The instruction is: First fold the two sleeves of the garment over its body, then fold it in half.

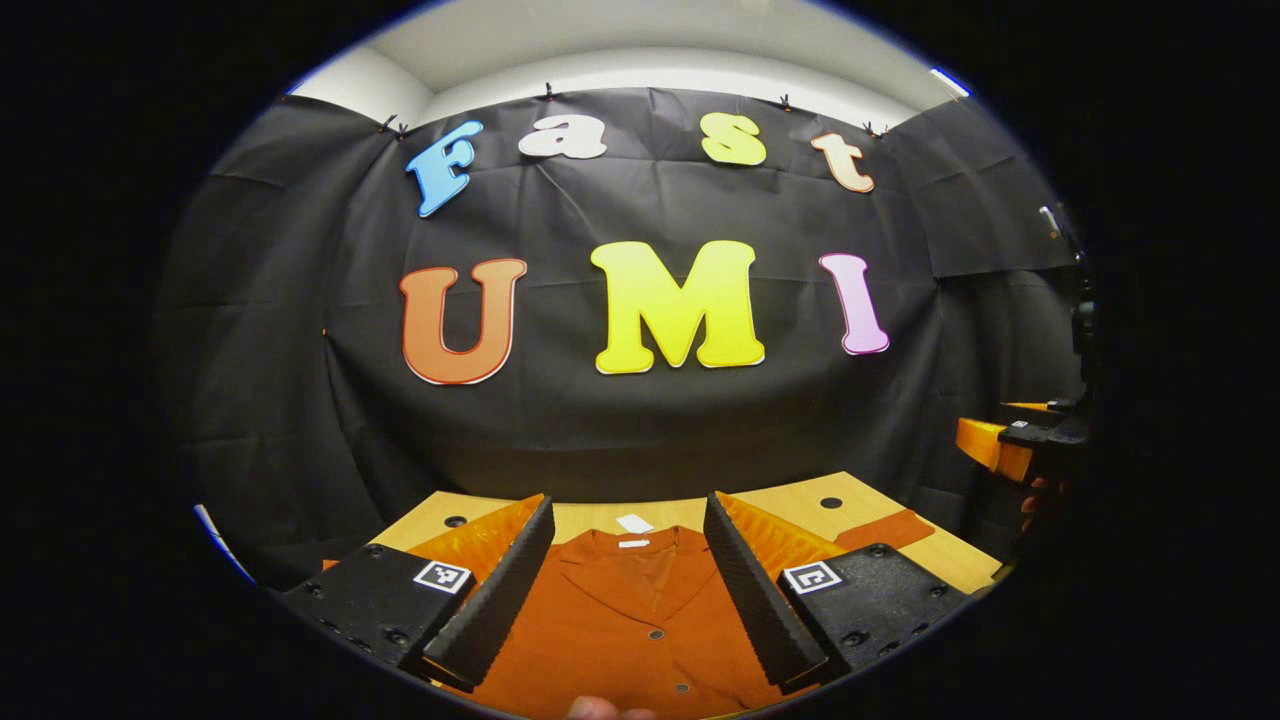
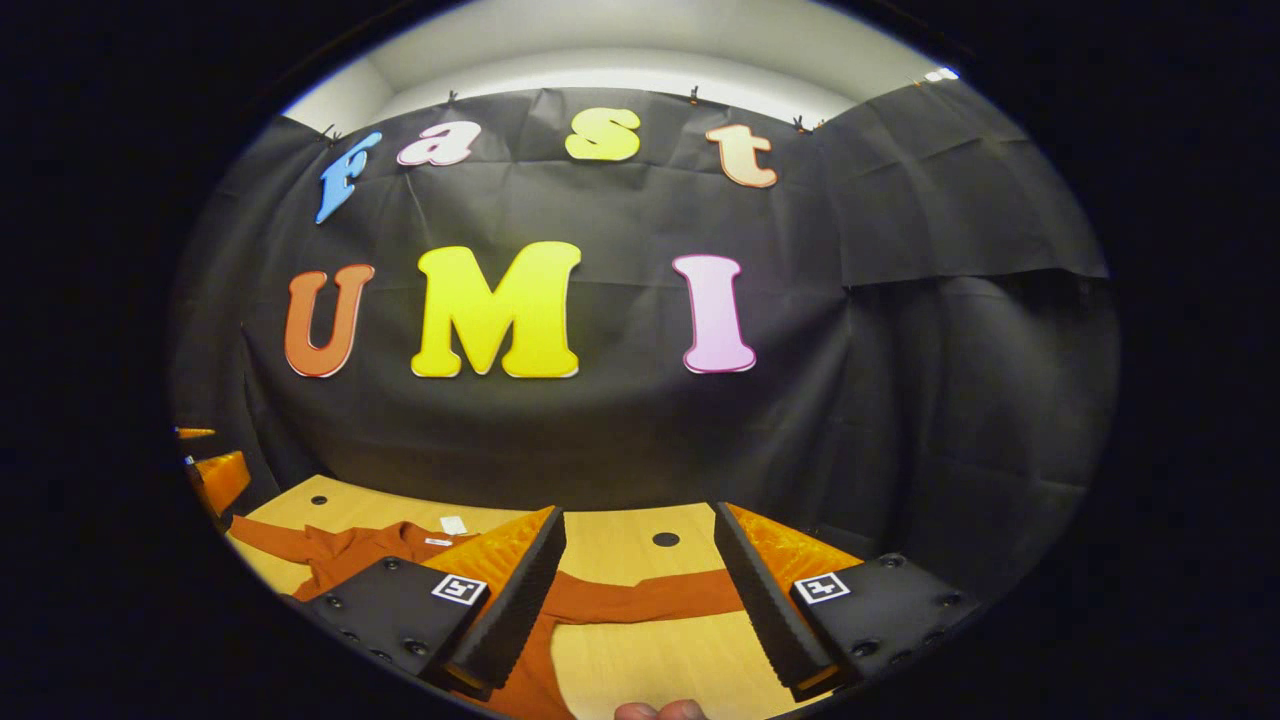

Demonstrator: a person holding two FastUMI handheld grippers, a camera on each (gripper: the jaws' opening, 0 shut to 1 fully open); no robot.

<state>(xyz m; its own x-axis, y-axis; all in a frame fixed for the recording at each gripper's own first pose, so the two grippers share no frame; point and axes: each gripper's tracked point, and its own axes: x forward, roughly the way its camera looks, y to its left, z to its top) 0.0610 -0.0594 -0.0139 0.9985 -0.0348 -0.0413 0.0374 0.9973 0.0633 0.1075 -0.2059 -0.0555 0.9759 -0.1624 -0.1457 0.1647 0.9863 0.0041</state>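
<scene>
Garment (image 1: 630, 620) flat on table (image 2: 640, 545), below both tools.

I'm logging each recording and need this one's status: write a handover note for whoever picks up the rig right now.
Left gripper: open, holding nothing, above the collar area of the rust-orange buttoned garment.
Right gripper: open, holding nothing, above the garment's sleeve, which lies stretched out sideways across the light wooden table.
Done: nothing; the garment lies flat, front up, this sleeve unfolded.
Left: fold both sleeves over the body, then fold in half.
</scene>
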